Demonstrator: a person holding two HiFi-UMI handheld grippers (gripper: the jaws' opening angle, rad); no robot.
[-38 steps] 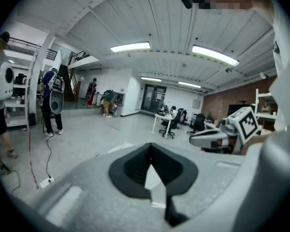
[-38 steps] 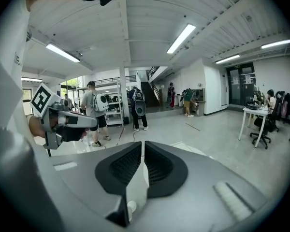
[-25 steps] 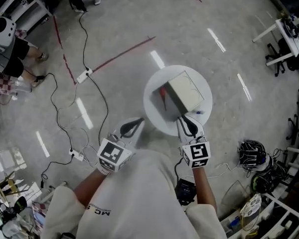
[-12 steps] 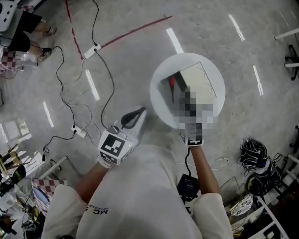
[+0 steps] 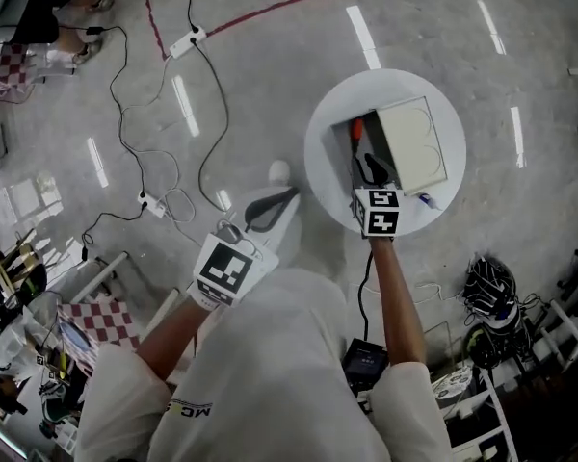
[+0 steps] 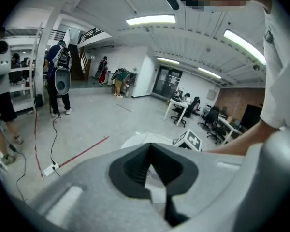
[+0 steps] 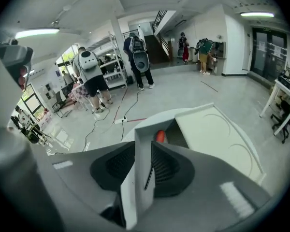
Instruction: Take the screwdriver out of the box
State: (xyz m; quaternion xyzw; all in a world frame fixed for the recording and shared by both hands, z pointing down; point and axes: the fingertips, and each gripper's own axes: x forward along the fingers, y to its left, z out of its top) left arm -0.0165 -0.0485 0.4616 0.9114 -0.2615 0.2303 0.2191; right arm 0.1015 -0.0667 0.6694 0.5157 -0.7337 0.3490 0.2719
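A white box [image 5: 395, 150] lies on the round white table [image 5: 323, 166], its lid folded out to the right. Inside, by the left wall, lies the screwdriver with a red handle [image 5: 356, 130] and a dark shaft. My right gripper [image 5: 368, 165] hangs over the box's open part; its jaws are opening. In the right gripper view [image 7: 143, 146] the box's left wall [image 7: 137, 151] and the shaft [image 7: 148, 177] show in the gap, the red handle [image 7: 160, 136] just beyond, and the pads press on nothing. My left gripper [image 5: 289, 193] is shut and empty, off the table's left edge.
Black cables and a white power strip [image 5: 188, 41] run over the grey floor to the left, near red tape lines [image 5: 279, 6]. A small pen [image 5: 426, 200] lies on the table's near right rim. A black bag [image 5: 486, 296] and clutter sit at lower right. People stand far off.
My right gripper has come down from the table's near edge to over the open box, and its jaws have widened. My left gripper has sunk a little beside the table.
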